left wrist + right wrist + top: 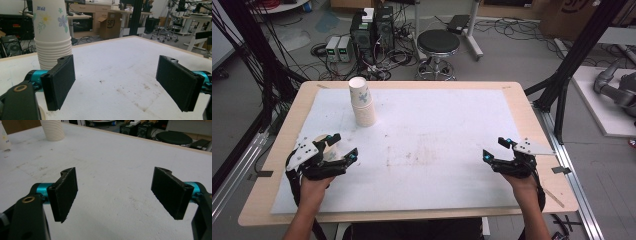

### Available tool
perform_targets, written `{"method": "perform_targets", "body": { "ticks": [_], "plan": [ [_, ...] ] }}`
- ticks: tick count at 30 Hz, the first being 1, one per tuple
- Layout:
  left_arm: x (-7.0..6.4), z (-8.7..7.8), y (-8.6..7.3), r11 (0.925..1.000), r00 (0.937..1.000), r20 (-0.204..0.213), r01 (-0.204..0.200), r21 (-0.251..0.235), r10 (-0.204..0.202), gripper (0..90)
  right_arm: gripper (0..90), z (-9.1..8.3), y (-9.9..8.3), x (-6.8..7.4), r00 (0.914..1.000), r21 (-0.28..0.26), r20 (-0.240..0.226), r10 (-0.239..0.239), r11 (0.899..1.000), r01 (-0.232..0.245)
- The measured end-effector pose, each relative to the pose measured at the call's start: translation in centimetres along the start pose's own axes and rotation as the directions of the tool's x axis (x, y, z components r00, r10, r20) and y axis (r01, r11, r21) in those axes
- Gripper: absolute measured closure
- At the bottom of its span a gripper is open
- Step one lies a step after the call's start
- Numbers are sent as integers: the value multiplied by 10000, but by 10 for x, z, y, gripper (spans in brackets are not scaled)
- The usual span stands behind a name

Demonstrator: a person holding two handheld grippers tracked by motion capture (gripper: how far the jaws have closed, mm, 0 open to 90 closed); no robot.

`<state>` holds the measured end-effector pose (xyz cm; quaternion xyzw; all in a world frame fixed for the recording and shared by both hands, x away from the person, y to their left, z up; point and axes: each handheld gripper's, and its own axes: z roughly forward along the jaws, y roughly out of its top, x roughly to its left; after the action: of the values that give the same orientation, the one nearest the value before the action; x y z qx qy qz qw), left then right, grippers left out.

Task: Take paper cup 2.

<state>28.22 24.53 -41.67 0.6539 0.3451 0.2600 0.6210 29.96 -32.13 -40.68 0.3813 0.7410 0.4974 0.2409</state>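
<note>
Both my grippers, left (343, 146) and right (495, 148), stand wide and empty; a careless left reach risks toppling the tall cup stack (362, 101) close ahead.

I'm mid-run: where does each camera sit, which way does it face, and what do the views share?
High view: above the person's side of the table, looking forward and down on the white mat; forearms, left tool and right tool enter from the bottom.
Left gripper view: rides the left tool, looking along its open black jaws toward the cup stack.
Right gripper view: rides the right tool, looking past its open jaws across the mat.
Shared: all three show the cup stack and the mat.
</note>
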Motion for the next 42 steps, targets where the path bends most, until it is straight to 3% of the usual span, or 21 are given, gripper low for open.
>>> {"method": "perform_targets", "body": {
  "ticks": [8, 18, 42],
  "plan": [
    [2, 0, -3, 9996, 9997, -103, 243, 166, -241, 160, 219, 3, -1, -1, 10000, 26, -44, -19, 10000, 19],
    [0, 5, 11, 9987, 9986, -254, 471, 192, -467, 160, 220, -2, -3, -1, 9999, -13, -158, -41, 10000, 41],
    [4, 28, 50, 9986, 9997, -260, 21, 529, -7, 160, 220, -4, -3, 0, 9997, 66, -244, -10, 10000, 12]
  ]
}}
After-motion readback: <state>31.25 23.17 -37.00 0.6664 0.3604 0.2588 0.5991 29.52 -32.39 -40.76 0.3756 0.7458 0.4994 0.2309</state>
